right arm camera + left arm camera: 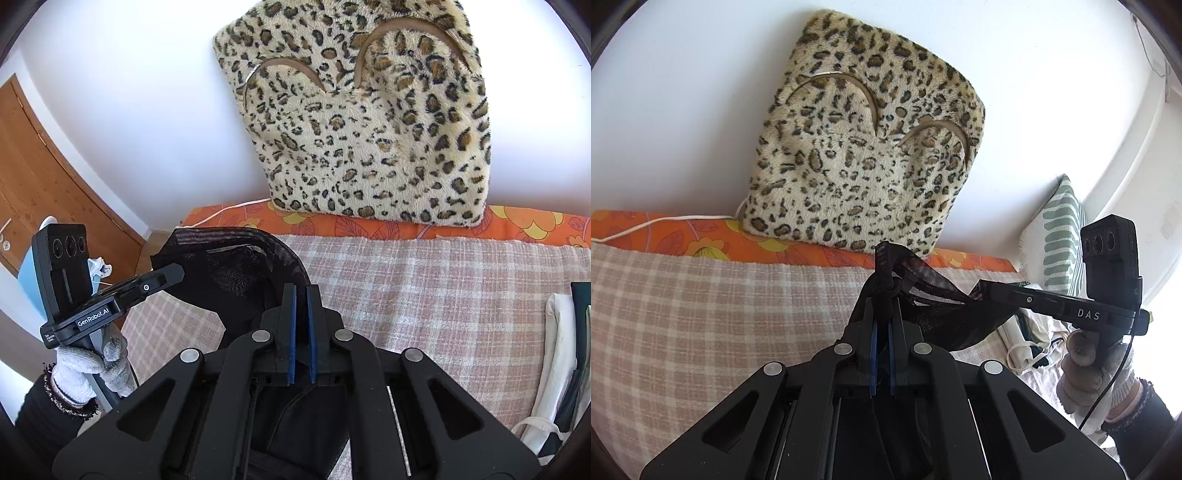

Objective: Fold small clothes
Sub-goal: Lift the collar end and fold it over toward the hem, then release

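Left wrist view shows the left claw (884, 295) clamped on a bunched corner of a small black mesh garment (938, 321), which hangs in the air above the checked blanket (701, 302) on the bed. The right claw (984, 286) comes in from the right, held by a gloved hand (1086, 369), and it too is clamped on the cloth; the right wrist view has the fabric running down between its blue pads (293, 325).

To my eye the piece is being held up and spread between two corners before it is laid down. Doing it well means keeping both grips firm, drawing the edge taut and level, then lowering it flat onto the open blanket.

A leopard-print cushion (864, 147) leans on the wall behind, on an orange floral sheet (665, 230) with a white cable (657, 221) across it. A striped pillow (1060, 229) and a heap of other items lie off to the right; they could snag the cloth if it swings that way.
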A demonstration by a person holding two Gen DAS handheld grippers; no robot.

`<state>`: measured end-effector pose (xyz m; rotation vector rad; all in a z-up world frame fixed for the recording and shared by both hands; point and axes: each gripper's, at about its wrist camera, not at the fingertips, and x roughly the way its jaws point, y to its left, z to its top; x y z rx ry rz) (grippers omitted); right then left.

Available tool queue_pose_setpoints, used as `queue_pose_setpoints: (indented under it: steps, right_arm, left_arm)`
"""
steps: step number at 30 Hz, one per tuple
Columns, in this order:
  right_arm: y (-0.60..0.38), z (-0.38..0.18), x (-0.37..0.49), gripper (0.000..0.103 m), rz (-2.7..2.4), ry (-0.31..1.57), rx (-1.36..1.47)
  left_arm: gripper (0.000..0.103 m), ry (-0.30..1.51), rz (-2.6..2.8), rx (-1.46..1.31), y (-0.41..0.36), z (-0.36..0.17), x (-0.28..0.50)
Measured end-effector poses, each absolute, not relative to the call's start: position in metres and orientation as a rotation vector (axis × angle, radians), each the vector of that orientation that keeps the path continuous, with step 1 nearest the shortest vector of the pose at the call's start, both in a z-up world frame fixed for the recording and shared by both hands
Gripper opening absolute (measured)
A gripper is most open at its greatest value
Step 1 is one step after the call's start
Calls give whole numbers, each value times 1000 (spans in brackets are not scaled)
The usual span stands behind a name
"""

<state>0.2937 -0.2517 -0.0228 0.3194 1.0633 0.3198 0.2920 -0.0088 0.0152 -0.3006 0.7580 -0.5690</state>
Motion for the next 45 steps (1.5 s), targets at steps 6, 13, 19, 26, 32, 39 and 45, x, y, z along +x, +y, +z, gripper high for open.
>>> queue_pose_setpoints:
  steps: [6, 13, 19, 26, 32, 39, 45]
  right_arm:
    - [-242, -11, 257, 6, 325, 1066, 304]
    - [-229, -1, 213, 6, 330, 1074, 289]
    - [-210, -3, 174, 6, 340, 1088, 257]
    - [-197, -19, 132, 6, 331, 1109, 236]
    - [-196, -36, 97, 6, 322, 1120, 239]
    - [-201, -53, 68, 6, 299, 1119, 202]
    - [-208, -62, 51, 7, 319, 1113, 228]
  left_arm:
    - [3, 764, -576, -308, -4, 17, 254]
    - [3, 774, -591, -284, -1, 9, 204]
    - [3, 806, -606, -286, 4, -10, 165]
    - [3, 832, -615, -249, 8, -35, 131]
    - [3, 854, -600, -220, 15, -58, 112]
    - [3, 897, -577, -195, 23, -80, 104]
    - [3, 921, -573, -133, 26, -86, 95]
